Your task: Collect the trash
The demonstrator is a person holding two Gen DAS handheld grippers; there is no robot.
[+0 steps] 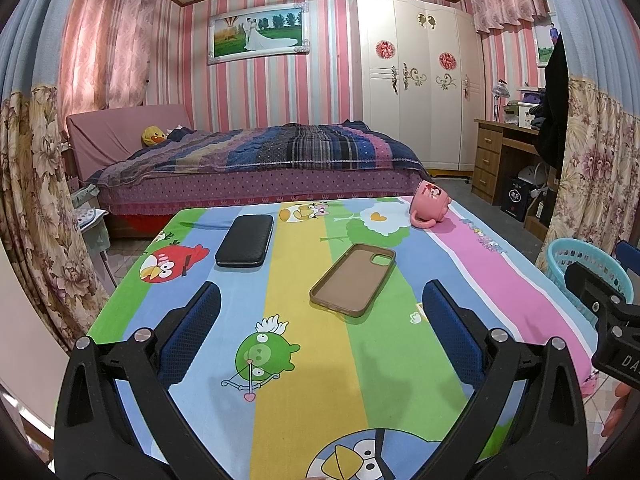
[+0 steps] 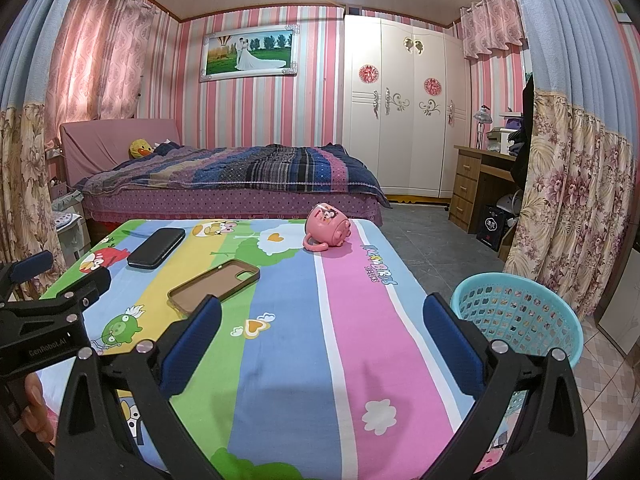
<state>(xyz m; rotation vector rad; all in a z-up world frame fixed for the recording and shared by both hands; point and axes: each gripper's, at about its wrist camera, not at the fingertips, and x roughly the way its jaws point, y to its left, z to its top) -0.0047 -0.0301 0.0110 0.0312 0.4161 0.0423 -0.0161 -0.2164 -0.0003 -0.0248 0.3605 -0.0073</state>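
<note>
three things lie on my cartoon-printed, striped tablecloth (image 1: 304, 408), and none of them looks plainly like trash: a tan soft-plastic phone case (image 1: 353, 279) lying hollow side up near the middle, a black textured rectangular wallet (image 1: 245, 246) further back and to the left, well apart from it, and a pink ceramic mug (image 1: 429, 204) tipped on its side at the far edge. the round light-blue perforated plastic basket (image 2: 516, 320), where i judge the trash is meant to go, stands on the floor just beside the table's right side.

my left gripper (image 1: 320, 332) hovers over the near part of the cloth with its blue-padded fingers (image 1: 192, 336) spread wide and nothing between them. my right gripper (image 2: 322, 340) is the same: wide and empty, over the pink stripe.

the main risk, as i judge it, is picking the wrong thing, since no wrapper or scrap shows itself. the case is thin and flat, so my pads could skid over it or pinch the cloth and drag everything. the mug rests on its curved side near the edge; a nudge could roll it off. a careless toss could miss the basket.

only the right wrist view shows the basket's whole rim and mesh; the left view catches just a sliver of it behind my other tool. the left view sees the case more squarely.
</note>
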